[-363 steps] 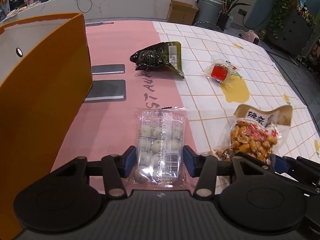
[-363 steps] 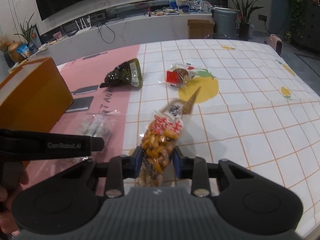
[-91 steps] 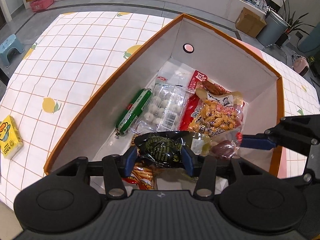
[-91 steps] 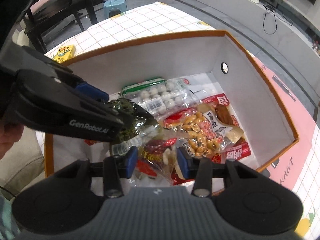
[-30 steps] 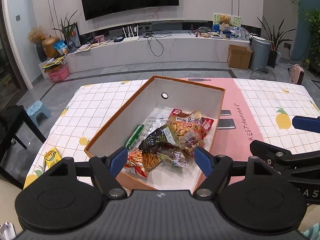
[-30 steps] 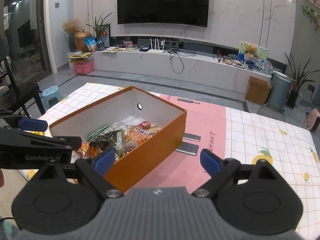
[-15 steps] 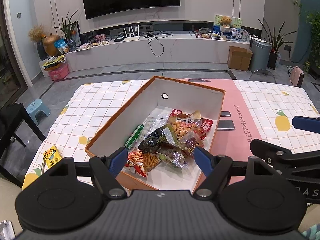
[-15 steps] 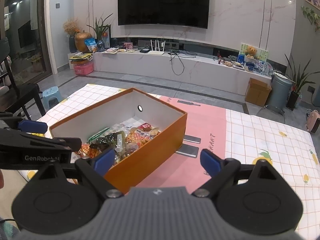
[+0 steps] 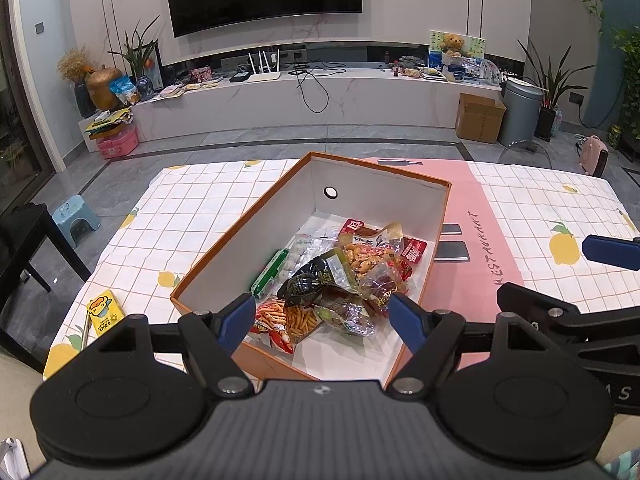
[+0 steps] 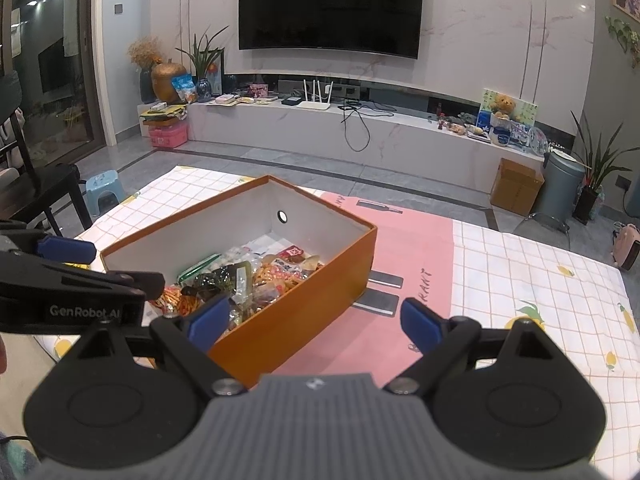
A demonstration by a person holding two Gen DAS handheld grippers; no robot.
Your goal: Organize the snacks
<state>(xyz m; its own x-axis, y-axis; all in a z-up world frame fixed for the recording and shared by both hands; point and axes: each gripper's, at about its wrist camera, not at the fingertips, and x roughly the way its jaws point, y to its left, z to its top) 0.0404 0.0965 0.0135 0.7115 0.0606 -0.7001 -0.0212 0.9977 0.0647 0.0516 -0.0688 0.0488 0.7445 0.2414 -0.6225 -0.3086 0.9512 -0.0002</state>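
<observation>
Now near the end of the job, by the look of it. Snacks point(image 9: 332, 280) all piled inside the orange box point(image 9: 224, 248) on the desk point(image 9: 192, 208), with a dark green pack point(image 9: 316, 276) on top and a bag of nuts point(image 9: 366, 258) just behind it. Left gripper point(image 9: 322, 318) wide open, holding nothing, up above the near end of the box. Right gripper point(image 10: 314, 318) wide open too, empty, over the pink part of the cloth point(image 10: 416, 248) beside the box. No loose snacks seen on the cloth. Only a small yellow pack point(image 9: 105, 312) left out, near the desk's left edge; maybe a snack, hard to tell. Next move, most likely: check for leftovers, or stop. Bottom packs in the box hidden under the top ones. Near box corner cut off by the gripper bodies. Print on the packs too small to read.
</observation>
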